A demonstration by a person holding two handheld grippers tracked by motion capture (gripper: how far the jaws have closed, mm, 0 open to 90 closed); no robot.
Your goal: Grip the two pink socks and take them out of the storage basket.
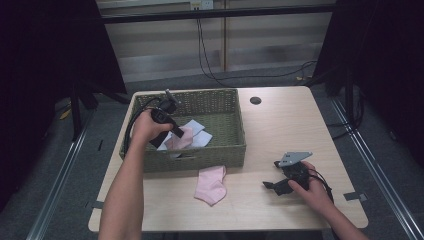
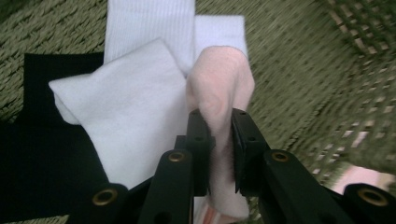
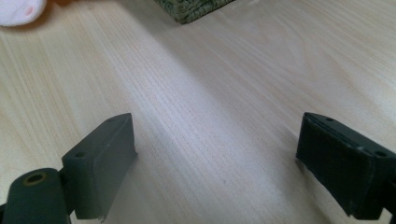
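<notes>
Presently catalogued, one pale wooden counter [image 1: 280, 130] bearing the following.

Item: green woven basket [image 1: 210, 96], at the counter's far left. Contents: white socks [image 2: 135, 121] overlapping one another, a black cloth [image 2: 42, 154] beneath them at one side, and a pink sock [image 2: 219, 88].

Item: left gripper [image 1: 172, 131], held in the person's left hand [image 1: 146, 125] above the basket interior. Its fingers [image 2: 198, 140] are clenched on the pink sock; a fold of the fabric stands pinched between them, the rest draping over the white socks and the basket floor. No earlier frame bears on it. The sock is thus inside the basket, raised slightly at the pinched fold.

Item: second pink sock [image 1: 211, 184], lying flat on the counter just in front of the basket's near wall, apart from both grippers.

Item: right gripper [image 1: 270, 185], held in the right hand [image 1: 312, 187] and resting low on the counter at the near right, grey plate on top. Its fingers [image 3: 105, 163] are released, standing wide with bare wood between them, pointing toward the second pink sock and the basket corner.
</notes>
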